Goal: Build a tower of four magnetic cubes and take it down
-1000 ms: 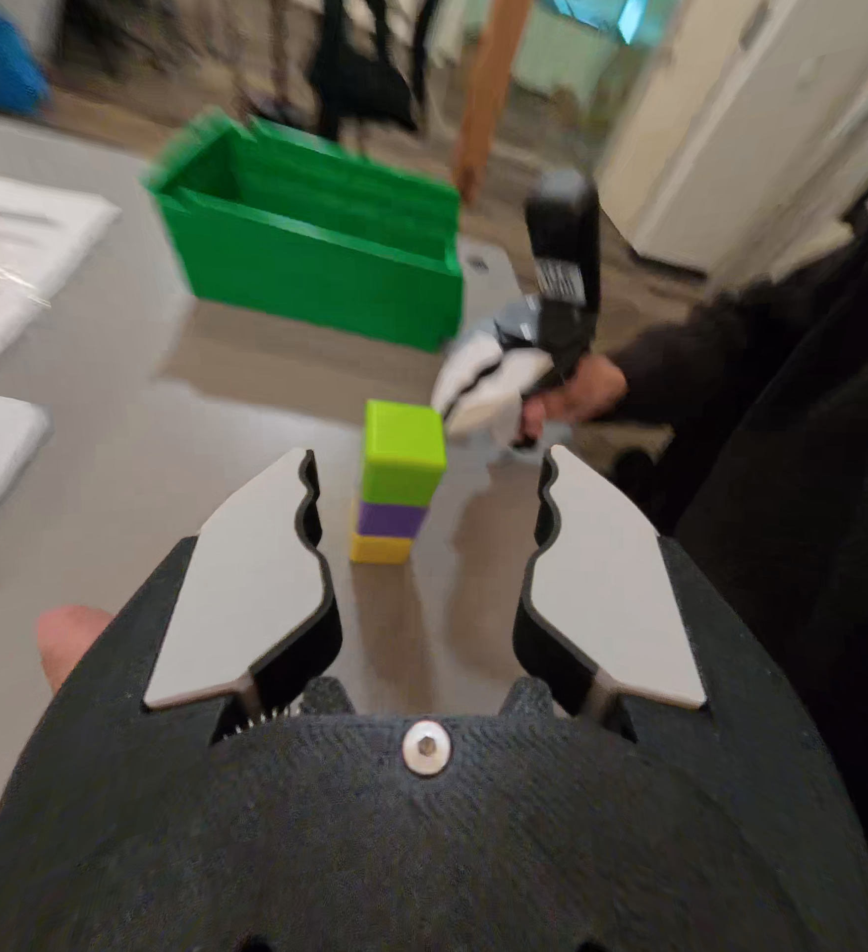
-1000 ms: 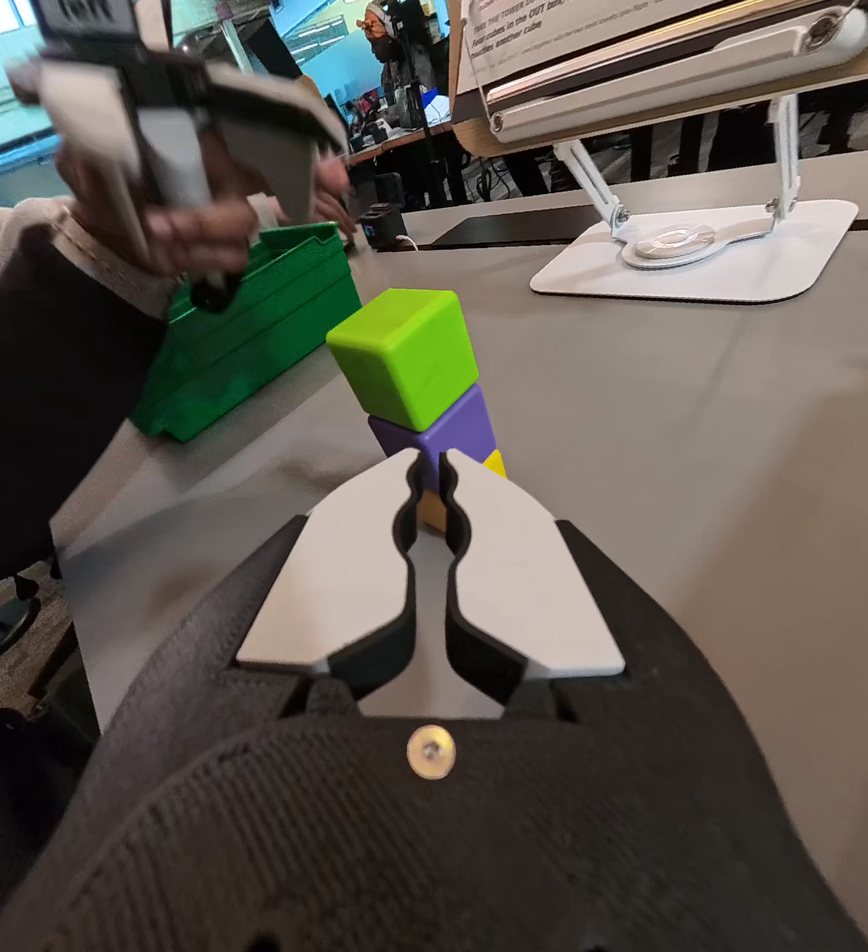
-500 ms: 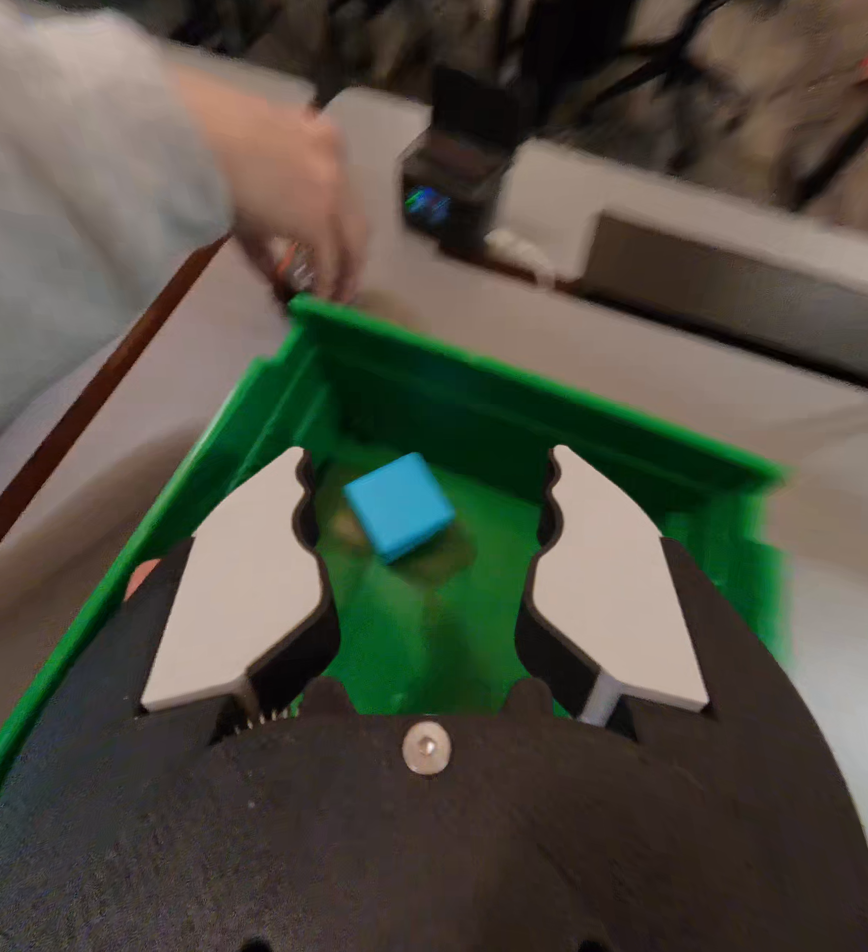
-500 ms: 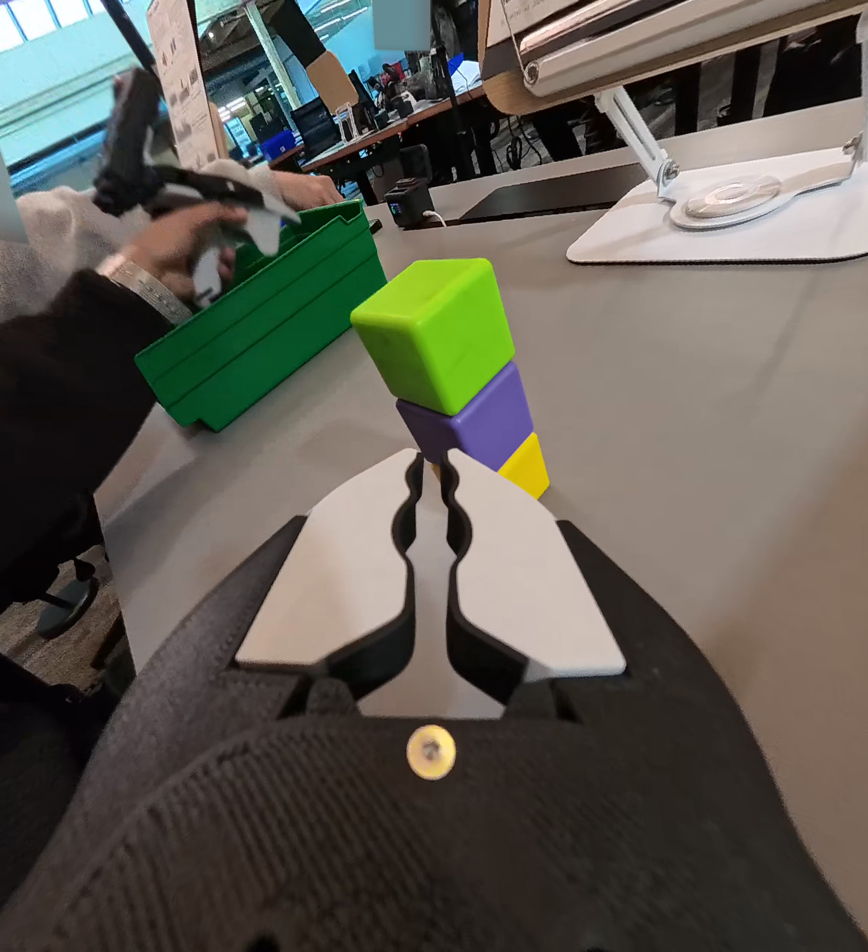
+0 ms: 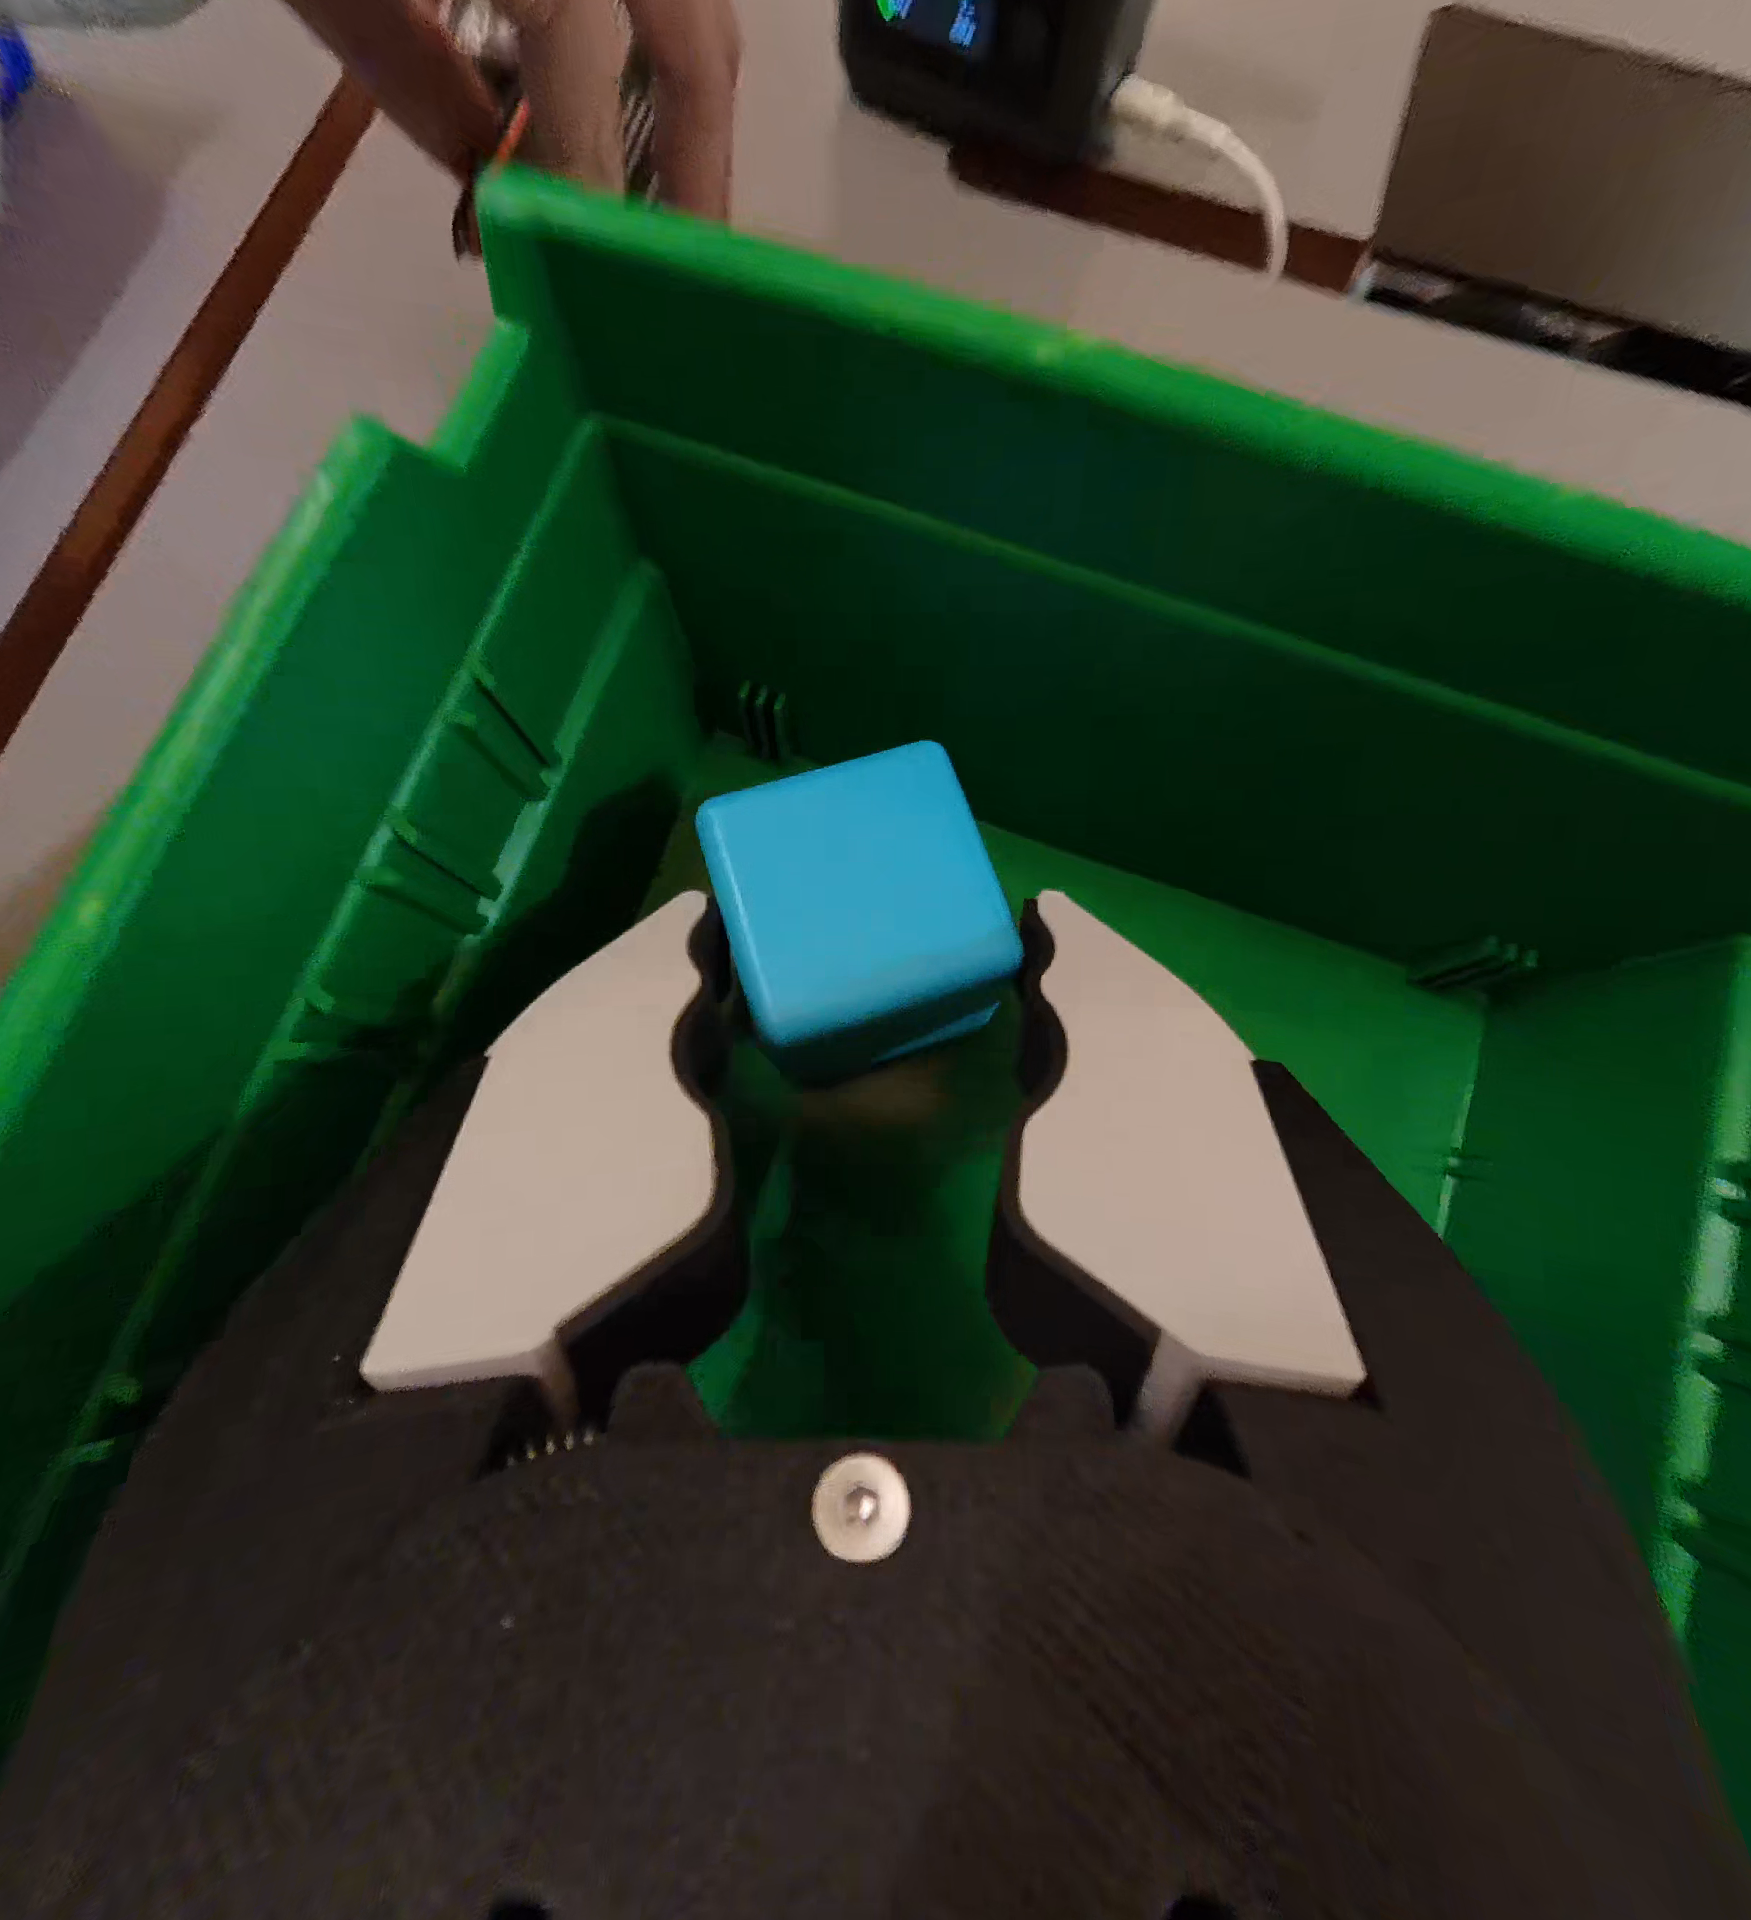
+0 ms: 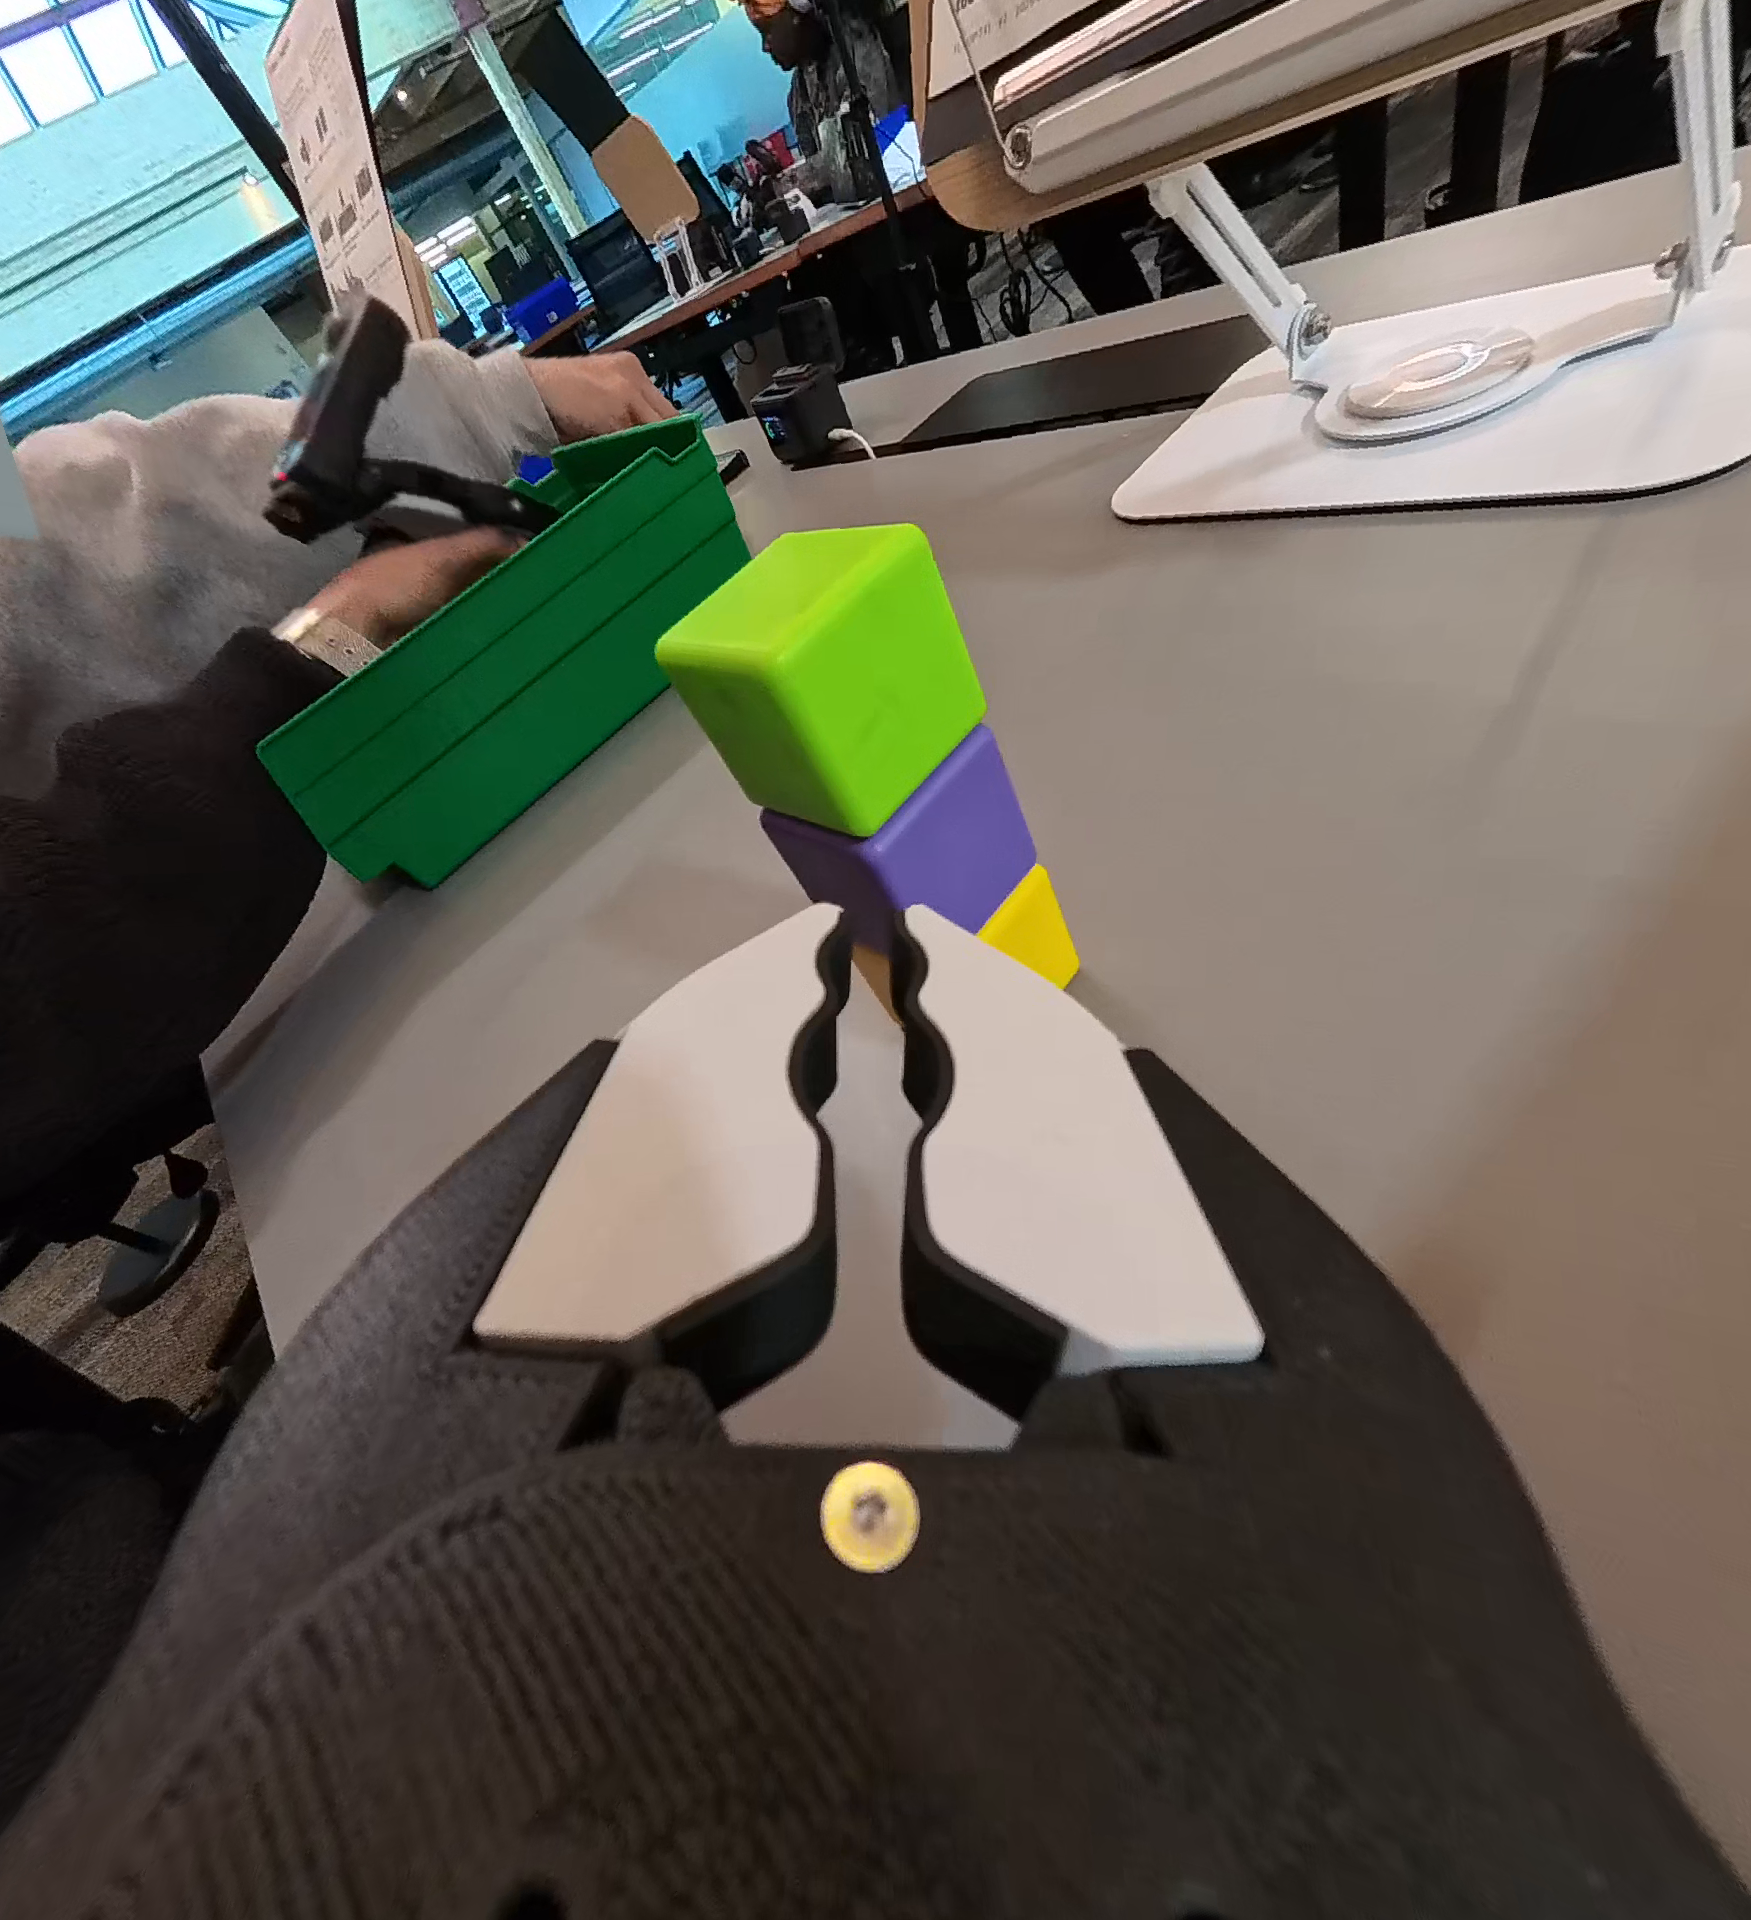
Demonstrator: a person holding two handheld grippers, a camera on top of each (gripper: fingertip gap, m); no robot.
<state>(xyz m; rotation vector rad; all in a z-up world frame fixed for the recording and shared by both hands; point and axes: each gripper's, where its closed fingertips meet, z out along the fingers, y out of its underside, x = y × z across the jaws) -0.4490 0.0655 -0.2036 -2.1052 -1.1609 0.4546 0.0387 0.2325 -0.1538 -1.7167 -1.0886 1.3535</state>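
In the left wrist view my left gripper point(image 5: 863, 940) is down inside a green bin point(image 5: 1162, 582), shut on a blue cube point(image 5: 850, 883) held between its fingertips. In the right wrist view my right gripper point(image 6: 871, 925) is shut and empty, low over the grey table point(image 6: 1422, 883). Its tips are just in front of a leaning stack: a lime green cube point(image 6: 829, 675) on a purple cube point(image 6: 938, 842) on a yellow cube point(image 6: 1029, 930). The green bin also shows in the right wrist view point(image 6: 497, 707), with the left gripper's body point(image 6: 351, 436) over it.
Another person's hand point(image 5: 580, 104) rests at the bin's far rim. A small black device with a white cable point(image 5: 996, 62) sits behind the bin. A white stand base point(image 6: 1525, 416) stands at the back right. The table's edge point(image 6: 237, 1143) runs to the left of the stack. Left tips to right tips: about 50 cm.
My left gripper swung from the cube stack to the green bin, went down into it and shut on the blue cube. My right gripper stayed shut by the stack.
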